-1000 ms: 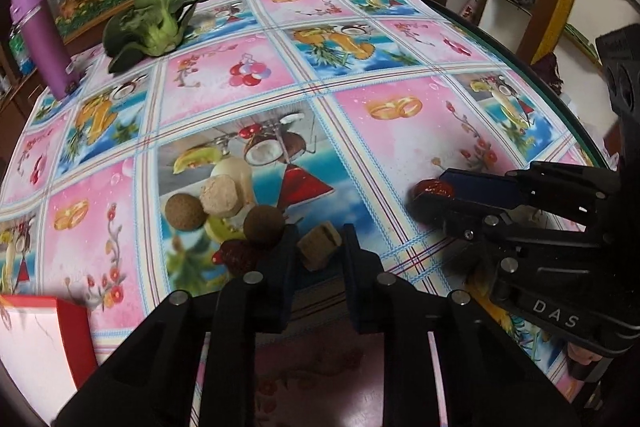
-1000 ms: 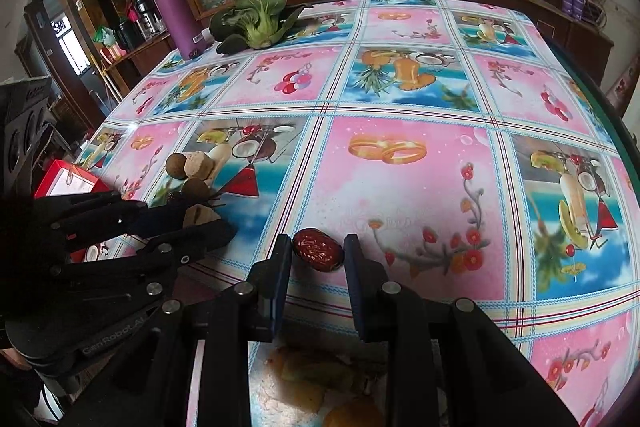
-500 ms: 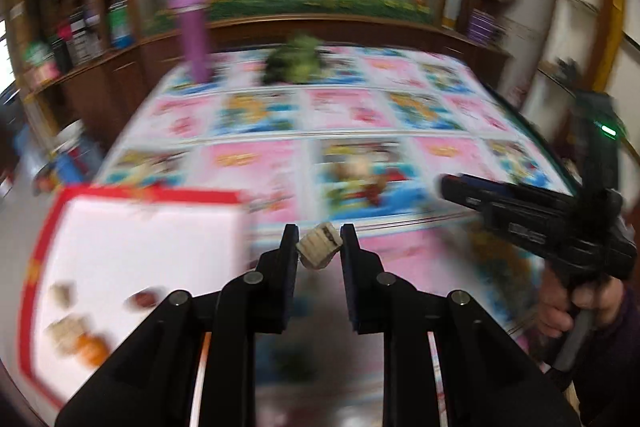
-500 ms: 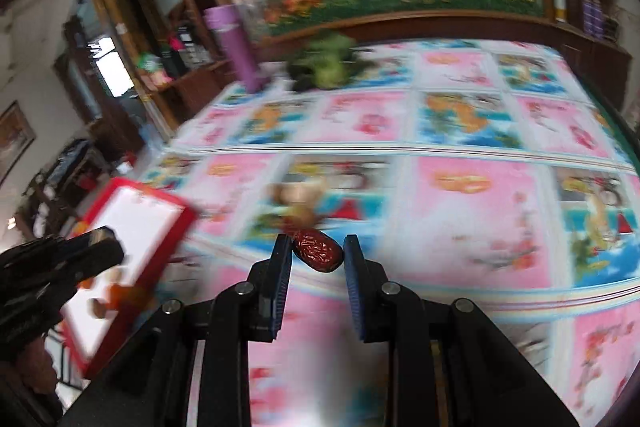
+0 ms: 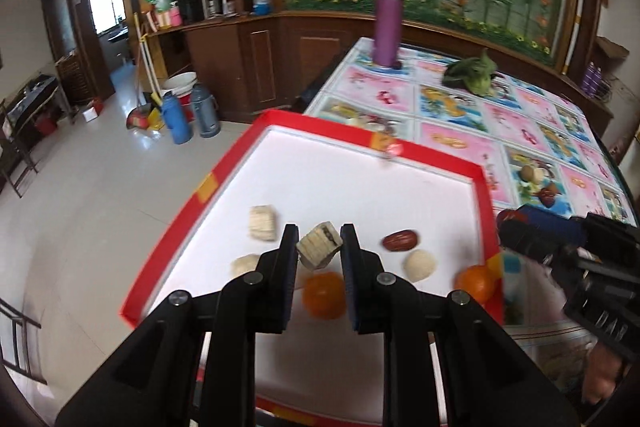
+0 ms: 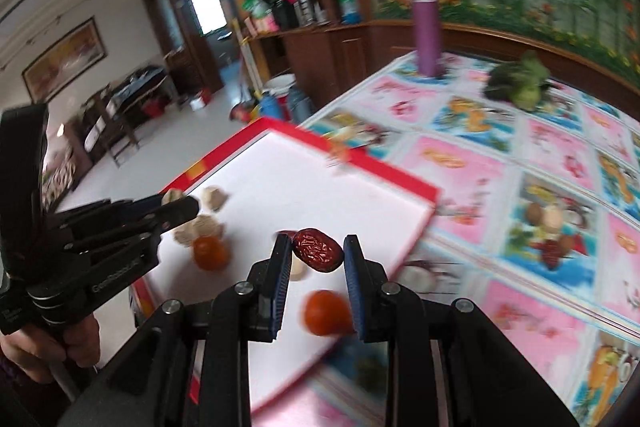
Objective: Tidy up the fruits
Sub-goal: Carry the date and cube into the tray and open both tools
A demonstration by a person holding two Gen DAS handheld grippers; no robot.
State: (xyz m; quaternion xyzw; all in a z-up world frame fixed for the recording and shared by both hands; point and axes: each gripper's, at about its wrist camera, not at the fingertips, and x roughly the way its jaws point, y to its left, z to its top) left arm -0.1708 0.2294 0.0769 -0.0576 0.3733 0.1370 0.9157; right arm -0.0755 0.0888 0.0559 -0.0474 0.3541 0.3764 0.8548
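Carrying phase: both loads, lifted a second ago from the worktop (image 5: 520, 115), now hang over the red-rimmed tray (image 5: 224, 171). Left hand-held gripper (image 5: 319, 247) is clamped on a beige ridged piece (image 5: 320, 245); right hand-held gripper (image 6: 317, 251) pinches a red date (image 6: 318, 249). Release into the tray, beside the oranges (image 5: 324, 295) there, appears next; a small cluster of fruit (image 6: 554, 231) remains on the cloth.

Table in fruit-print cloth (image 5: 452, 143), red-rimmed tray (image 5: 320, 118), purple flask (image 5: 388, 19), greens (image 5: 472, 75), loose fruits (image 5: 538, 183)
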